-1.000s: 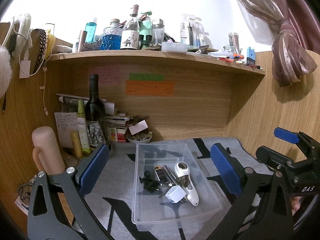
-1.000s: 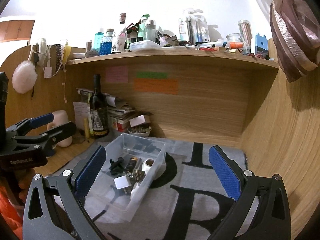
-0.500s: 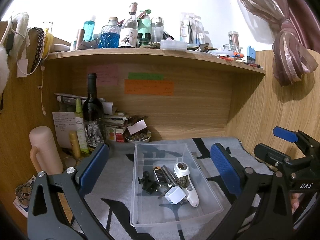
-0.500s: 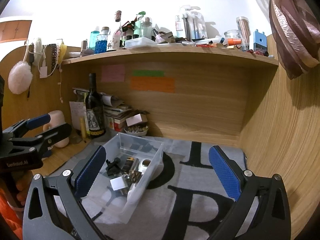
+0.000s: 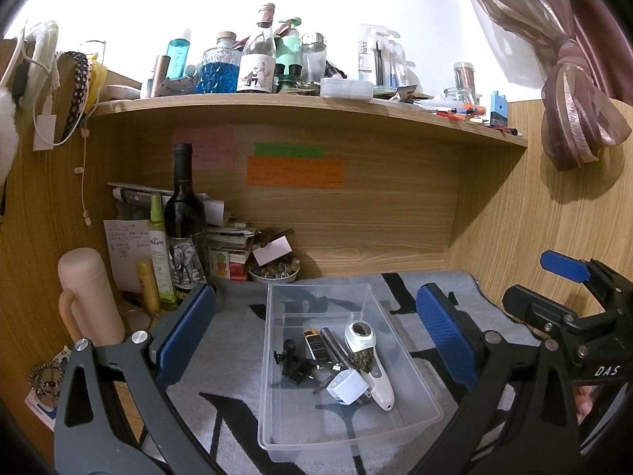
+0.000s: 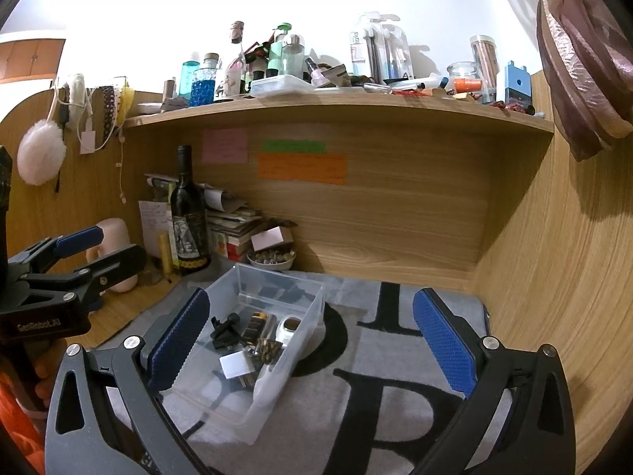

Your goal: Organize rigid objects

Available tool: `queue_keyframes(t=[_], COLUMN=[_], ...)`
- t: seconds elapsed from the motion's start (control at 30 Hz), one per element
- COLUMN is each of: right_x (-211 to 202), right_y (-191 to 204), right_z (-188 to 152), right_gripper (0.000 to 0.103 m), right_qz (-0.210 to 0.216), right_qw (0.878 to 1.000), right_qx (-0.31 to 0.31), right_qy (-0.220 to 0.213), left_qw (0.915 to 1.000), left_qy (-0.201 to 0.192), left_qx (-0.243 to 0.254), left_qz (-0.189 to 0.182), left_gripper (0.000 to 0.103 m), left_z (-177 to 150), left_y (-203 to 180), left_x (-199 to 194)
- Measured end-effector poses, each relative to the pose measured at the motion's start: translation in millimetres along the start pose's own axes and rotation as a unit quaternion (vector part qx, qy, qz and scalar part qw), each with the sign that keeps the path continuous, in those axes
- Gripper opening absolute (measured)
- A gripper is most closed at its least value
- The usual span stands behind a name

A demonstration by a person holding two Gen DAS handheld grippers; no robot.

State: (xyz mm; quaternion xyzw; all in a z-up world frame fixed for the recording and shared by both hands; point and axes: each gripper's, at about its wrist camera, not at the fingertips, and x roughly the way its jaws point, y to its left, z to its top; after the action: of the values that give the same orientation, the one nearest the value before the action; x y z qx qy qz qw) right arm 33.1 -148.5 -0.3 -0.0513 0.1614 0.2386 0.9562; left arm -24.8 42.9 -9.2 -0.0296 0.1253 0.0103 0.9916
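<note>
While both of my tongs hang above the grey mat, nothing is in either of them: the left gripper is spread wide with its blue pads on either side of the clear plastic bin, and the right gripper is just as wide, with bare mat between its pads on the right and the bin's near corner on the left. I hold them apart like this, I judge, because the sorting looks largely done and neither has a piece to carry.

The rigid objects already lie together on the bin's floor, which is why it sits in the middle of the mat, within reach of both hands. A white handheld device lies along the right side, its far end toward the back wall. Touching it near its near end is a white plug adapter. To the left lie a silvery cylinder, a small dark lighter-like piece and a black clip-like part, all crowded close.

At the far left stand a dark wine bottle and a pale pink flask, off the mat, apparently not part of the sorting. I see no loose piece left on the mat itself.
</note>
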Motion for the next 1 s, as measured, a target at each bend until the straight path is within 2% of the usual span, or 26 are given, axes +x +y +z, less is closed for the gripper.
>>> queue_keyframes(t=[1.0], right_x=[6.5], right_y=[3.8], right_z=[0.5], right_gripper=[0.103], right_qz=[0.002], right_qw=[1.000], right_qx=[0.005], right_qy=[0.008], left_qw=[1.0000], left_qy=[-0.003], left_qx=[-0.003], left_qz=[0.008], left_gripper=[0.103], left_z=[-2.0], left_y=[-0.8], left_x=[5.4])
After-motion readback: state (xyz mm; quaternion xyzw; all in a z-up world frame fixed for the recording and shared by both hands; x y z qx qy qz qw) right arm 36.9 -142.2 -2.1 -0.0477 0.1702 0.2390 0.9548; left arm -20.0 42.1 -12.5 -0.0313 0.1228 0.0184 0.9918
